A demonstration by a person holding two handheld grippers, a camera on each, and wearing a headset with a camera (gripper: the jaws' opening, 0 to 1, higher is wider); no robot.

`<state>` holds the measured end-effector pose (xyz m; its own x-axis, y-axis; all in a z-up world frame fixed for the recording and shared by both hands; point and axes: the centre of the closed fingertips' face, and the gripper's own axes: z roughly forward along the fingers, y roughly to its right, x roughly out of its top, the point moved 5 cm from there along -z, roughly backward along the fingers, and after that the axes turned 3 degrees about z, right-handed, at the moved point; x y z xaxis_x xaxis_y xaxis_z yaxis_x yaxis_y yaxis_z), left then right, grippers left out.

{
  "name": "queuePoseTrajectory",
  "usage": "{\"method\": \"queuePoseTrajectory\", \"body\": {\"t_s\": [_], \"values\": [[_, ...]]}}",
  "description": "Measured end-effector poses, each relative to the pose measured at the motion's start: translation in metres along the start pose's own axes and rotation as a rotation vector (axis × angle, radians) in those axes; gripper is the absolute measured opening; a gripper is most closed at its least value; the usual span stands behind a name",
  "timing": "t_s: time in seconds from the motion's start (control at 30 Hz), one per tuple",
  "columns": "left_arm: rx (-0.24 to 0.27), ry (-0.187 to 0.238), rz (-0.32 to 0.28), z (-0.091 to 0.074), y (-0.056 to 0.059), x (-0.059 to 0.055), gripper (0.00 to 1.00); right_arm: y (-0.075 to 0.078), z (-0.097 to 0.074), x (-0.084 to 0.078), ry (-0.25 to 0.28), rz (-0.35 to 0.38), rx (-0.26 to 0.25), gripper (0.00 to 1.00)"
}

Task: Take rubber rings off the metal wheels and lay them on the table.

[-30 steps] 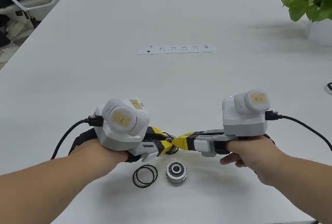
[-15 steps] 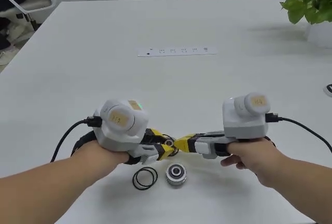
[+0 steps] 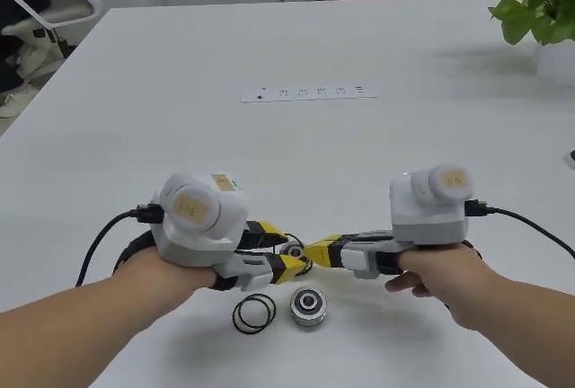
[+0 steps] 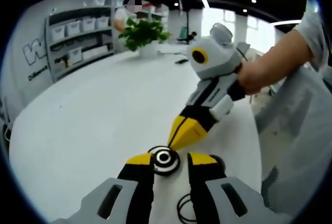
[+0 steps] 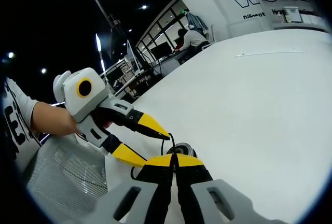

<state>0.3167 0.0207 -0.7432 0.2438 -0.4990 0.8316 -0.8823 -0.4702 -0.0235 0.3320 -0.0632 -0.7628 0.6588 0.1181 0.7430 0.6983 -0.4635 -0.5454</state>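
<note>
Both forearms reach in from the near edge of the white table (image 3: 359,163), each hand wrapped round a gripper body. The left hand (image 3: 166,271) and right hand (image 3: 440,271) are turned inward, so the two sets of yellow tips meet nose to nose just beyond the loose wheel (image 3: 307,305) that lies flat on the table. The left gripper (image 4: 171,157) points towards the right one with its jaws partly spread. A small metal wheel (image 4: 164,161) is clamped between them, off the table and just above and beyond the loose wheel. It rests against one jaw tip, with a thin dark band on the side of the other jaw. Its round face is turned towards the left gripper's camera, showing a bright rim, a dark band and a pale hub. The right gripper (image 5: 176,161) comes in level from the other side. Its jaws are pressed together at the wheel's edge, pinching what looks like a thin black rubber ring (image 5: 170,146). That ring arcs up from the tips towards the left gripper's upper jaw. Beside the loose wheel, on its left in the head view, two loose rings (image 3: 254,313) lie flat, overlapping each other. The loose wheel is silvery with a dark centre.
</note>
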Motion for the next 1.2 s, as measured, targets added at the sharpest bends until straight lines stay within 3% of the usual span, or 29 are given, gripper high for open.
{"method": "queuePoseTrajectory", "body": {"t_s": [0.4,0.73,1.2], "values": [[0.021,0.075,-0.021,-0.031,0.0,0.01,0.33,-0.009,0.001,0.001,-0.001,0.003,0.028,0.0],[0.043,0.125,-0.034,-0.06,0.002,0.012,0.4,-0.017,0.002,-0.001,-0.014,-0.009,0.062,0.0],[0.062,0.144,-0.027,-0.081,0.007,0.009,0.5,-0.032,0.006,-0.001,-0.032,-0.028,0.119,0.0]]}}
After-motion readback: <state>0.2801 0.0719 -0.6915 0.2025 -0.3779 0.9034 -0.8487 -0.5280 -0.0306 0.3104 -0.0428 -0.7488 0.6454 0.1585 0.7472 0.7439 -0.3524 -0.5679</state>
